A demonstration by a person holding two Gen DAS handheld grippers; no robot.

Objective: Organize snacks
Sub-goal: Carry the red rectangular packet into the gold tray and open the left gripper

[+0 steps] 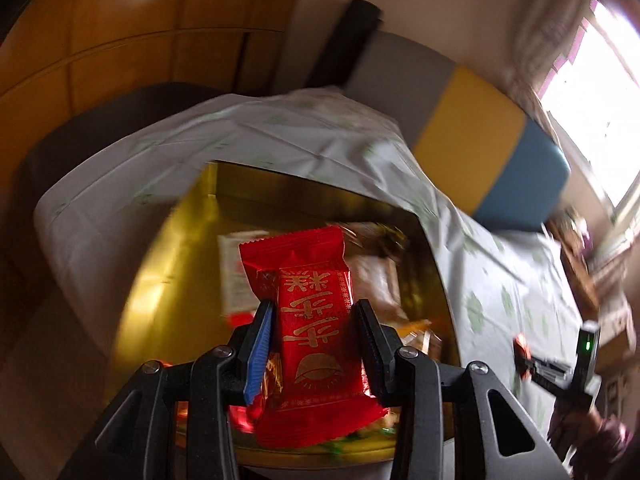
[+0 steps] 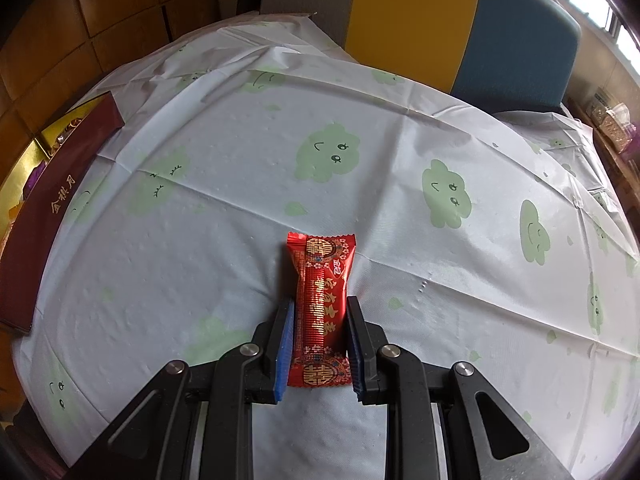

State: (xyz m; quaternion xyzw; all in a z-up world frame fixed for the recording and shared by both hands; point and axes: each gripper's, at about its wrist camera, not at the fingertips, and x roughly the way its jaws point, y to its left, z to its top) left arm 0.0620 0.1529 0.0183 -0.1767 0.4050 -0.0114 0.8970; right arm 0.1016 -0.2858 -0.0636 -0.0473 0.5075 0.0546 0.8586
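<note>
While the left gripper (image 1: 314, 344) is clenched on a red snack (image 1: 308, 320), the packet hangs over the gold box (image 1: 168, 272), which holds other wrapped snacks, blurred. The box sits near the table's left edge, its dark red wall (image 2: 52, 216) facing the cloth (image 2: 280, 160). The right gripper (image 2: 320, 340) is clenched on a narrower red bar (image 2: 322, 304) over the cloth near the table's near edge. A yellow-and-blue chair (image 2: 460, 28) stands at the far edge.
</note>
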